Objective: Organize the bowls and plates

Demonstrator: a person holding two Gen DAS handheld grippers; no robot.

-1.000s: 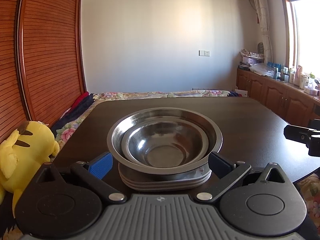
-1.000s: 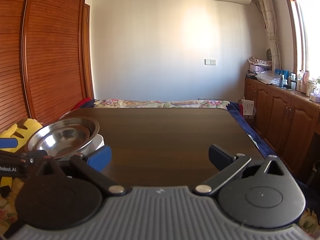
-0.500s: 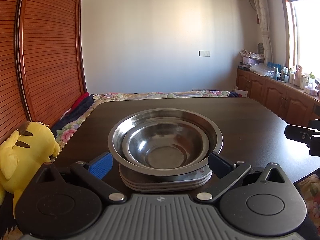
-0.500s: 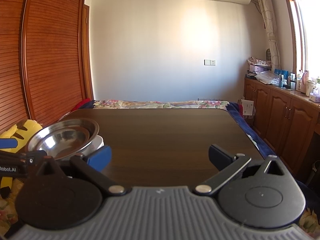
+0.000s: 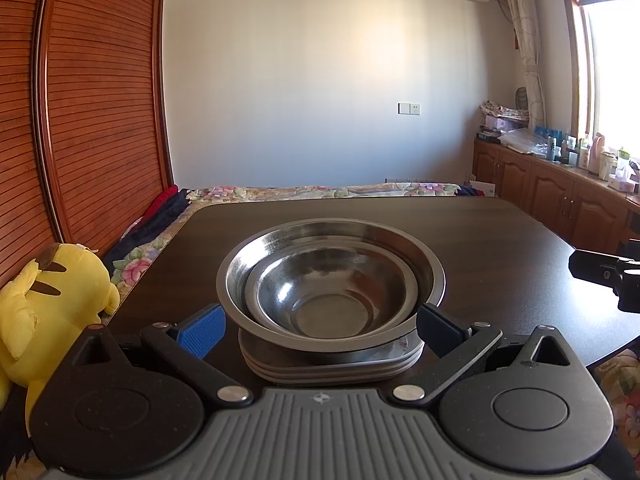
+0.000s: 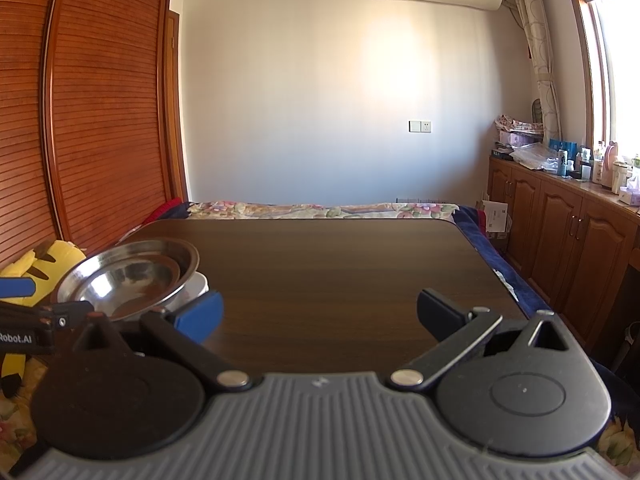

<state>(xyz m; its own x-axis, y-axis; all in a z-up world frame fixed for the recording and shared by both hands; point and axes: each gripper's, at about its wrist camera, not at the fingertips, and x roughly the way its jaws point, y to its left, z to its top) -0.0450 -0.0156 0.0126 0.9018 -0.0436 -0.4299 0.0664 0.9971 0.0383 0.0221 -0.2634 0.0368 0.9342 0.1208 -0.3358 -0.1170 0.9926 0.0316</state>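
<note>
Bowls (image 5: 331, 285) nested atop plates (image 5: 332, 366) (left gripper (image 5: 320, 328) spread wide).

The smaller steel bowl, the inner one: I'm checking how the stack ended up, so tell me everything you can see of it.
The smaller steel bowl looks like shiny metal, round, with a flat base and a thin rolled rim. It sits upright and empty, nested inside the larger steel bowl, shifted toward that bowl's near side. Both rest on a stack of pale plates on the dark table. The left gripper is open around the stack; contact is unclear.
</note>
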